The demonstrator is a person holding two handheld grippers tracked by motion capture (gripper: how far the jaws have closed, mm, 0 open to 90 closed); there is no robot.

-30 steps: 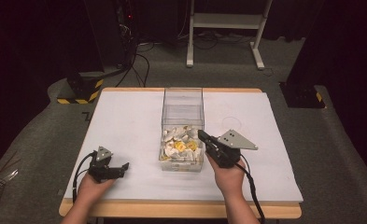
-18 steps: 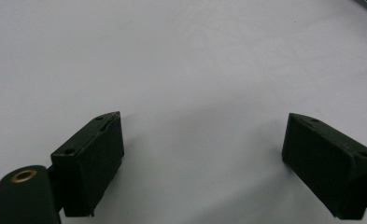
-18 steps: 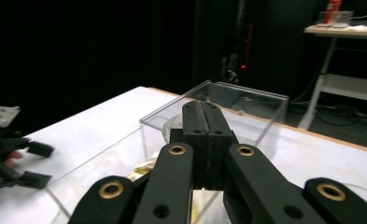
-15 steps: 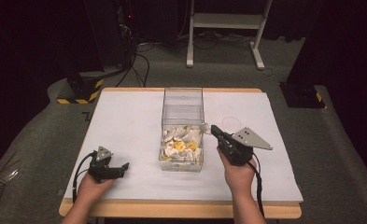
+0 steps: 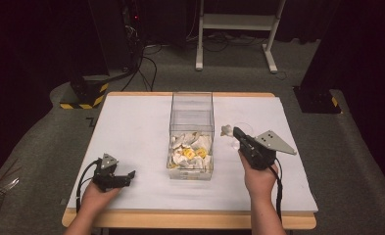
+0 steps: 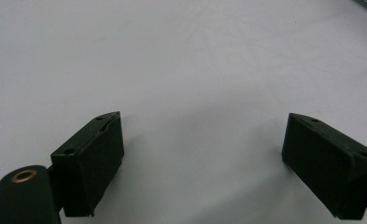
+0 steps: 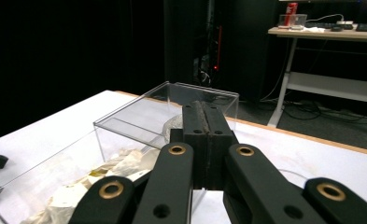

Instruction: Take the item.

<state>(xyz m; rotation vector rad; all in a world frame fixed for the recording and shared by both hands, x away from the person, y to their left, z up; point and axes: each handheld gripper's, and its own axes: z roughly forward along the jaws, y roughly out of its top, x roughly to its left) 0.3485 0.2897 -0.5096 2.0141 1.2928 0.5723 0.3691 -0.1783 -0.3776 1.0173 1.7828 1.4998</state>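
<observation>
R gripper [image 7: 204, 109]: jaws pressed together, pads meet w/ just a thin seam in the right gripper view. A crumpled whitish scrap [image 7: 175, 123] pokes out from behind the tips on the left side; looks pinched there but the contact pt is hidden by the jaws. In the high view the same gripper [image 5: 233, 131] sits right of centre, tips aimed toward upper left of frame, w/ the pale scrap [image 5: 226, 130] at the tip, just right of the box's right wall and above the table surface. Grey 3-cornered plate on top, cable trailing down past the wrist toward bottom of frame.

L gripper [image 6: 202, 140]: jaws wide apart, nothing between, only bare white tabletop [image 6: 186, 60] under them. High view puts it [image 5: 131, 174] lower left, resting on the table, tips pointing right, well apart from the box.

Clear box [image 5: 192, 105]: centre of frame, open top, long axis running away from the camera. Near half holds a heap of crumpled wrappers [image 5: 192, 152], white w/ a few yellow bits; far half looks bare. In the right gripper view the box [image 7: 125, 126] is at left centre, wrappers [image 7: 78, 191] in the lower left.
</observation>
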